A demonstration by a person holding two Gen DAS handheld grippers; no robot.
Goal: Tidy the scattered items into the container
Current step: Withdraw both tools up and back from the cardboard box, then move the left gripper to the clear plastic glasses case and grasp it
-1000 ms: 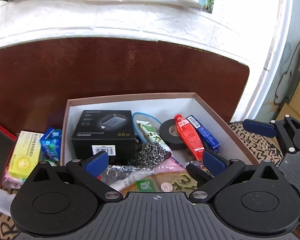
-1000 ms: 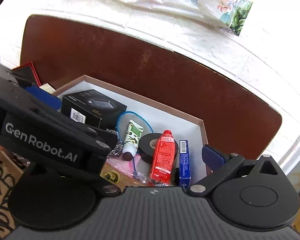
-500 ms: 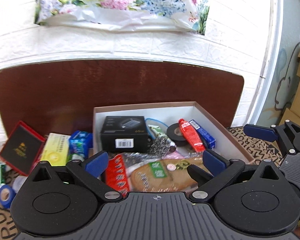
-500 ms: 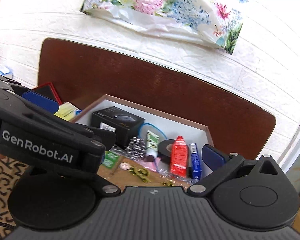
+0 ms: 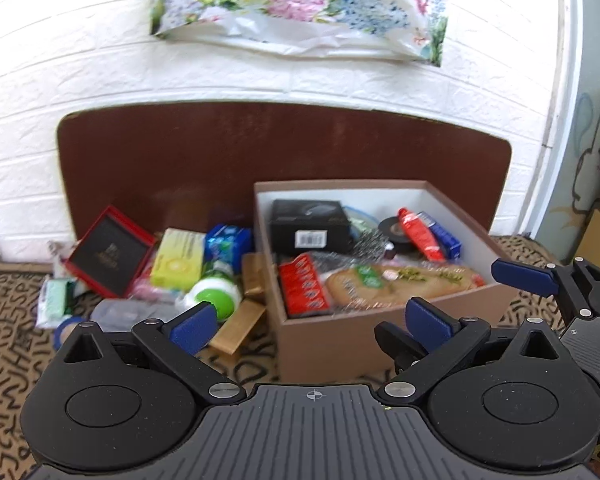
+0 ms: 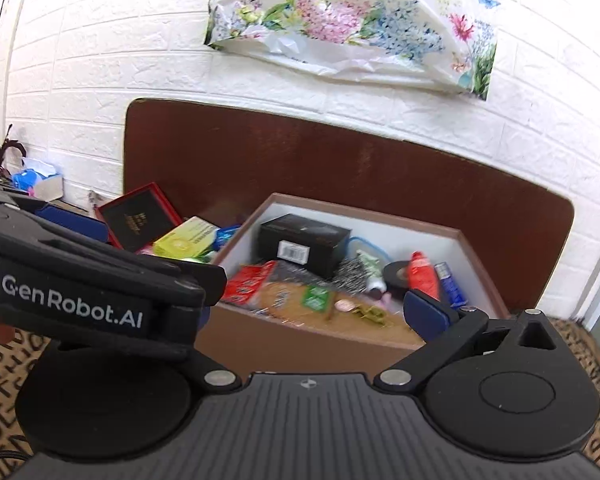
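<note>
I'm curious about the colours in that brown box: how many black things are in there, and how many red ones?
Black: 2, the black carton and the tape roll
Red: 2, the red tube and the red snack packet
Total: 4

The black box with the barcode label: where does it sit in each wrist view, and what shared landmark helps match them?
Left wrist: black box is just right of centre, in the container's back left corner.
Right wrist: black box is at centre, in the same back left corner.
Shared landmark: the red tube lying to its right, beside the tape roll.
</note>
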